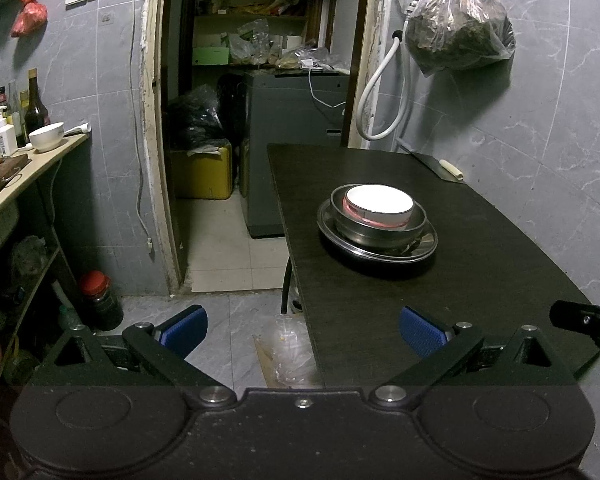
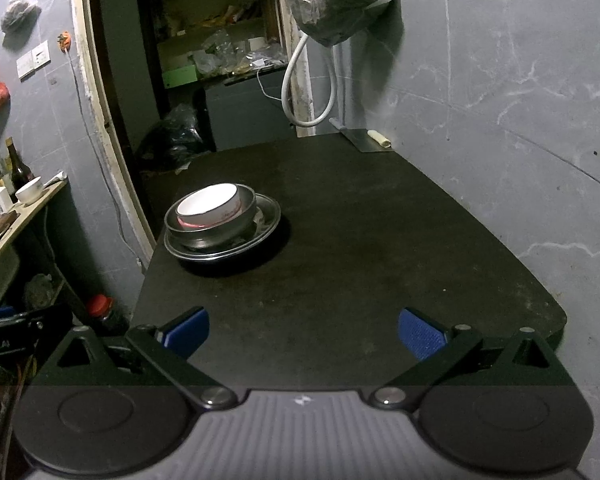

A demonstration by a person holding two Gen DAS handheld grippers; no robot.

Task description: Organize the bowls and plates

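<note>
On the dark table (image 1: 480, 280) (image 2: 380, 240) stands a stack: a white bowl (image 1: 380, 202) (image 2: 208, 202) with a pink pattern sits inside a steel bowl (image 1: 376, 230) (image 2: 216, 230), which rests on a steel plate (image 1: 424, 246) (image 2: 270, 210). My left gripper (image 1: 303, 330) is open and empty, held back from the stack over the table's left edge. My right gripper (image 2: 303, 330) is open and empty above the table's near part, with the stack ahead to its left. Part of the right gripper (image 1: 584, 322) shows at the left wrist view's right edge.
A cleaver (image 1: 440, 166) (image 2: 364, 140) lies at the table's far end by the tiled wall. A full plastic bag (image 1: 460, 28) (image 2: 340, 0) and a white hose (image 1: 380, 92) hang above it. A counter (image 1: 28, 168) at left holds bottles and another white bowl (image 1: 46, 136). A red-lidded jar (image 1: 100, 300) stands on the floor.
</note>
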